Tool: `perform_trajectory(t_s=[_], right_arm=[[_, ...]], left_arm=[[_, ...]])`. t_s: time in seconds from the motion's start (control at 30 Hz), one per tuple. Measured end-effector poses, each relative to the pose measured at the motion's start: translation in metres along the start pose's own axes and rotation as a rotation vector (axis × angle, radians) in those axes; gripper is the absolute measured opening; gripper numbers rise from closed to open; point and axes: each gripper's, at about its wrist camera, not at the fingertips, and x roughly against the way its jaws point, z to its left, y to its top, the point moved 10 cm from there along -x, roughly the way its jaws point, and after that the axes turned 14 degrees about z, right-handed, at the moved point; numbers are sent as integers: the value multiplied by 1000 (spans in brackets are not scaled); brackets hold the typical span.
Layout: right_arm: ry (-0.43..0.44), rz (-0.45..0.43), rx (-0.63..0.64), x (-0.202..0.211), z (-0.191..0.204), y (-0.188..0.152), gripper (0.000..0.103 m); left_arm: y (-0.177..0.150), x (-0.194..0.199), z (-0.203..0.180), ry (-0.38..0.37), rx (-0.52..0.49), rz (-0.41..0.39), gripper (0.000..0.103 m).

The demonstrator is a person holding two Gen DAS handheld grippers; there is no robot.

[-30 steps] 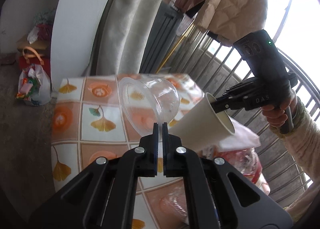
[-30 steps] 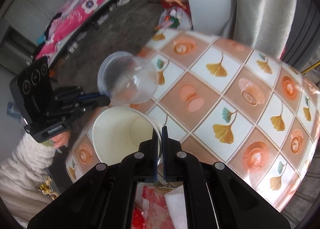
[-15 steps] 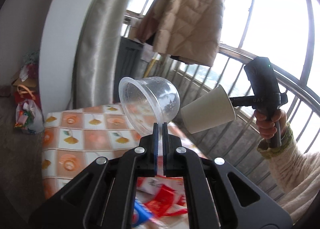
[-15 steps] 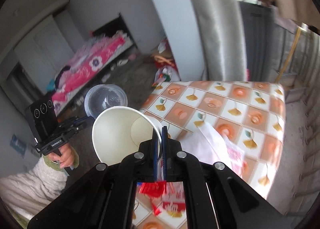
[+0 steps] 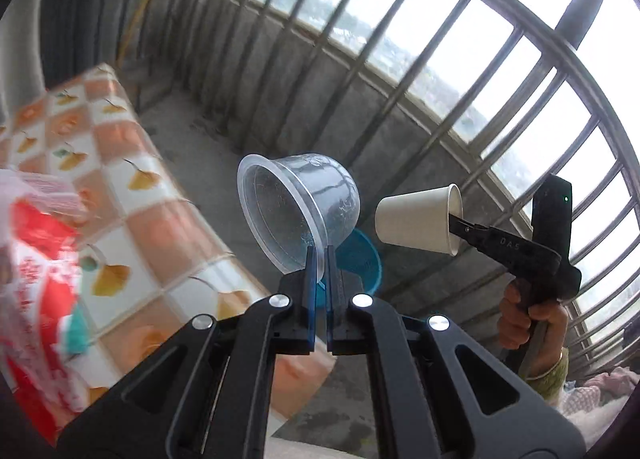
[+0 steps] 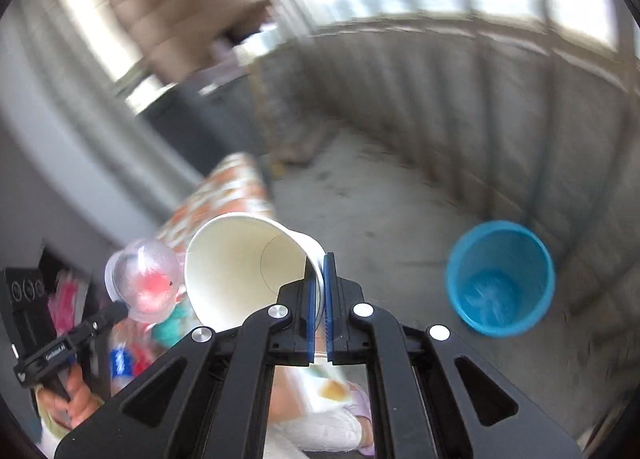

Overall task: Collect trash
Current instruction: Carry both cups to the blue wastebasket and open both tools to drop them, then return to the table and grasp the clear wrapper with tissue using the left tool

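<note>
My left gripper (image 5: 319,255) is shut on the rim of a clear plastic cup (image 5: 296,209), held in the air on its side, mouth to the left. The cup (image 6: 142,281) and the left gripper (image 6: 120,309) also show at lower left in the right wrist view. My right gripper (image 6: 319,263) is shut on the rim of a white paper cup (image 6: 244,271), mouth toward the camera. In the left wrist view the paper cup (image 5: 420,219) hangs on the right gripper (image 5: 454,221), to the right of the clear cup. A blue bin (image 6: 500,279) stands on the concrete floor at right; part of the bin (image 5: 360,263) peeks out behind the clear cup.
A table with a tiled ginkgo-pattern cloth (image 5: 132,195) lies at left, with red and white wrappers (image 5: 36,259) on it. A concrete balcony wall with metal railings (image 5: 400,71) curves behind. A hand (image 5: 528,319) grips the right tool.
Both grippers have swung away from the table toward the balcony wall, each carrying its cup. The blue bin has come into view. The right gripper has rolled.
</note>
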Motion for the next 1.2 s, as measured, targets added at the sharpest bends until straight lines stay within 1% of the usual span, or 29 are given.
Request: perform_trajectory(t_s=[0.07,0.13,0.17,0.2,0.27,0.37,0.4,0.43,0.47,0.5,0.53,0.57,0.63,0.67,0.73,0.8,0.87,0.9,0.97,1.03,1.07,1.1,1.13,1.17,1.2], right_arm=[[-57,1,-115,-10,-53,-2,4],[-65,21,-227,-26,-101,-4,4],[-82,31,-277,-34,-122,-5,4],[-97,36,-319,-42,-143,-3,4],[-96,32,-376,-56,-170,4,4],[-110,13,-455,-76,-214,15,5],[-117,18,-478,-86,-231,18,6],[-127,35,-496,-98,-246,24,16],[-136,56,-518,-110,-260,26,40],[-156,76,-545,-122,-275,28,49],[-180,78,-569,-127,-287,27,51],[-202,72,-590,-129,-296,24,51],[-208,45,-603,-124,-300,20,52],[-199,32,-604,-121,-299,18,54],[-199,10,-588,-113,-299,11,56],[-216,-11,-547,-99,-288,7,57],[-241,-29,-504,-94,-270,9,63],[-256,-41,-472,-89,-258,9,65],[-288,-59,-408,-81,-234,12,72],[-314,-79,-330,-67,-198,21,76],[-328,-90,-283,-62,-177,24,81],[-340,-104,-227,-55,-152,28,83],[-349,-122,-178,-49,-131,31,89],[-357,-149,-120,-42,-106,33,94],[-368,-184,-55,-34,-78,33,96]], left_arm=[[13,-56,-24,8,-20,74,2],[24,-104,-45,-13,-27,139,2],[28,-130,-55,-21,-29,173,2],[33,-154,-66,-14,-42,199,2],[42,-195,-88,-31,-45,230,2],[64,-245,-102,-63,-16,250,2],[69,-262,-108,-71,-9,256,4],[72,-275,-111,-74,-3,271,17],[73,-290,-113,-62,6,295,27],[74,-300,-112,-41,15,304,39],[76,-303,-112,-22,18,299,40],[77,-304,-111,-7,11,289,41],[79,-298,-110,-7,-8,268,48],[81,-286,-111,-13,-18,241,50],[83,-264,-105,4,-33,194,56],[83,-241,-100,13,-38,159,58],[81,-212,-97,26,-43,133,60],[78,-199,-95,31,-48,119,62],[70,-165,-88,39,-55,83,65],[60,-134,-77,50,-51,49,68],[55,-114,-69,61,-43,24,69],[49,-96,-61,82,-31,1,72],[42,-78,-49,119,-14,-19,74],[34,-59,-37,156,7,-34,75],[26,-43,-25,175,27,-41,78]])
